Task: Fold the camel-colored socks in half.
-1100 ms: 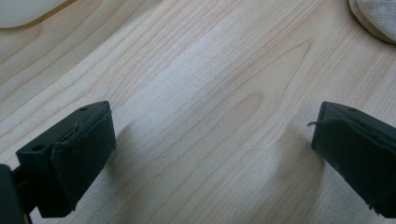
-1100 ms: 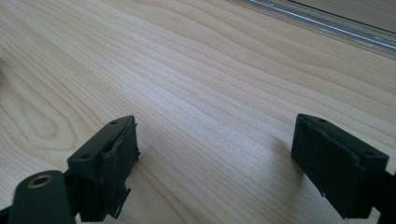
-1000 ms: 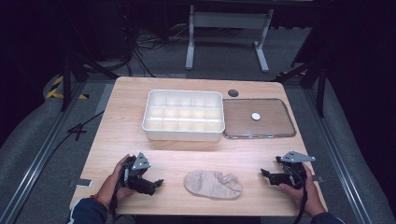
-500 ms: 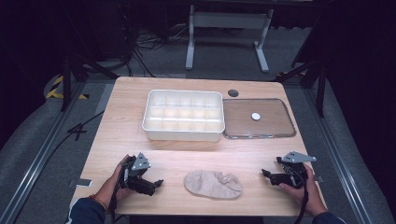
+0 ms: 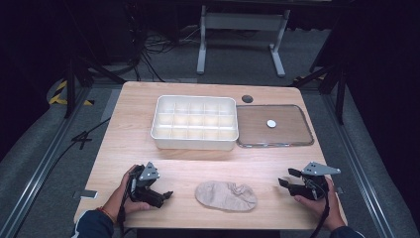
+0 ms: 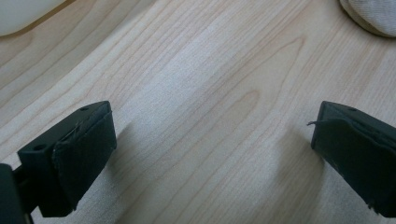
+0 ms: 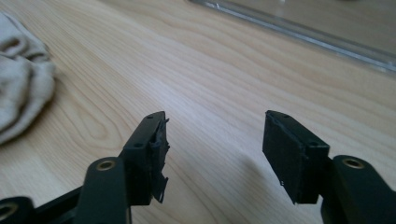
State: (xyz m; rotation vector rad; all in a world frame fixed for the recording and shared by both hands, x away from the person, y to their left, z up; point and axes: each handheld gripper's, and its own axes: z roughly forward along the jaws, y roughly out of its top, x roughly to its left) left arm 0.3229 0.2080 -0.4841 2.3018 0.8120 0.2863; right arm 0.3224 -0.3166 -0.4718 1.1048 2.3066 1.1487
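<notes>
Beige cloth (image 5: 227, 196) lies crumpled on the near edge of the wooden table (image 5: 129, 134), between the two hands. To its left, the left gripper (image 5: 166, 194) rests low over the wood, its jaws spread wide with nothing between them and pointing toward the cloth. Farther back stand a white compartment tray (image 5: 194, 123) and, just beside it on the right, a clear flat lid (image 5: 275, 126). On the right, the right gripper (image 5: 287, 177) has its jaws partly apart, having just been closing, with bare wood between them.
</notes>
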